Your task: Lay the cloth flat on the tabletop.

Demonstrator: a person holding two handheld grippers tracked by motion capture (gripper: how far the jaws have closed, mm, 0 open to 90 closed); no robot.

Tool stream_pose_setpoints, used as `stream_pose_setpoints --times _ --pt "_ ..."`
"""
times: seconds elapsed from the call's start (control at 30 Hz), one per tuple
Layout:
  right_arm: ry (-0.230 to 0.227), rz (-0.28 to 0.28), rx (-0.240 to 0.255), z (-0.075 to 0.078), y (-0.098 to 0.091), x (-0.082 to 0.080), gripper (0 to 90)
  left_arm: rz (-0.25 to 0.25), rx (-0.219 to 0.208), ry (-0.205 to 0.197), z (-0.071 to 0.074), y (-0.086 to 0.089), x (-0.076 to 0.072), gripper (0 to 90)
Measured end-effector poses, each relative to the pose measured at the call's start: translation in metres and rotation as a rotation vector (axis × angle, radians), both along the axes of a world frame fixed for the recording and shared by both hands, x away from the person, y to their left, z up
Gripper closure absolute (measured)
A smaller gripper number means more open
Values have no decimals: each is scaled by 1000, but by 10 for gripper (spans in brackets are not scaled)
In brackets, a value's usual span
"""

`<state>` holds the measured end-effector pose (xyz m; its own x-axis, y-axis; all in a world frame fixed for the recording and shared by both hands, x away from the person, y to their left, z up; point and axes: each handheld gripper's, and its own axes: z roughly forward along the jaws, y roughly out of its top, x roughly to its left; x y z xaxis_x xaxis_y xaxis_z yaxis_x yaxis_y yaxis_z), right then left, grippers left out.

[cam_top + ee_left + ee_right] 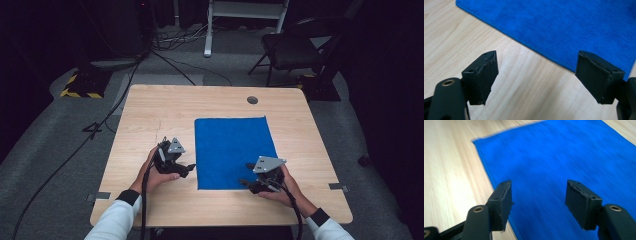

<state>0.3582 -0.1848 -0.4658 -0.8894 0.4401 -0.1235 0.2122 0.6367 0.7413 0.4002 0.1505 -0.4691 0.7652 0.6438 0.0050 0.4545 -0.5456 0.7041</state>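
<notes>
A blue cloth (232,150) lies flat on the wooden table (150,110), right of centre. My left gripper (187,169) hovers over bare wood just off the cloth's left edge, jaws open and empty. In the left gripper view the cloth (564,27) spreads ahead of the gripper (536,77). My right gripper (246,175) sits over the cloth's near right part, pointing left, jaws open with nothing between them. The right gripper view shows the cloth (554,160) under and beyond the gripper (539,203).
A round grommet hole (252,100) sits near the table's far edge. Beyond the table stand a dark chair (295,50) and a white frame (245,15), with cables (115,100) trailing over the grey floor at left.
</notes>
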Motion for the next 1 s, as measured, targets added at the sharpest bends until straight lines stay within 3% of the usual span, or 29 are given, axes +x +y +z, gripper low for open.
stream_pose_setpoints --times 0.03,0.1,0.17,0.2,0.3,0.47,0.67,0.73,0.83,0.93,1.0 --pt "-4 37 -2 0 16 0 393 10 -8 -2 1 0 5 190" --pt "-5 62 -6 -1 28 0 393 27 -1 -31 2 0 8 191" --pt "-2 76 -9 -2 36 0 392 24 -1 -21 2 -1 11 191" --pt "1 111 -23 -4 51 -1 394 26 -3 -11 3 -1 15 191" --pt "1 144 -34 -8 68 -2 399 44 -6 -46 5 -4 25 193" --pt "6 190 -35 -10 94 -2 411 59 -16 -36 7 -11 46 193" --pt "20 209 -35 -15 109 0 425 82 -11 -45 6 -21 69 193" --pt "29 222 -43 -17 114 0 427 114 -40 -19 0 -26 83 193" --pt "36 233 -47 -18 116 -1 428 133 -42 -13 -5 -30 91 193" --pt "46 234 -54 -21 117 -1 432 148 -21 6 -13 -36 102 192" --pt "53 233 -60 -25 119 -1 444 185 -12 17 -19 -40 112 192"
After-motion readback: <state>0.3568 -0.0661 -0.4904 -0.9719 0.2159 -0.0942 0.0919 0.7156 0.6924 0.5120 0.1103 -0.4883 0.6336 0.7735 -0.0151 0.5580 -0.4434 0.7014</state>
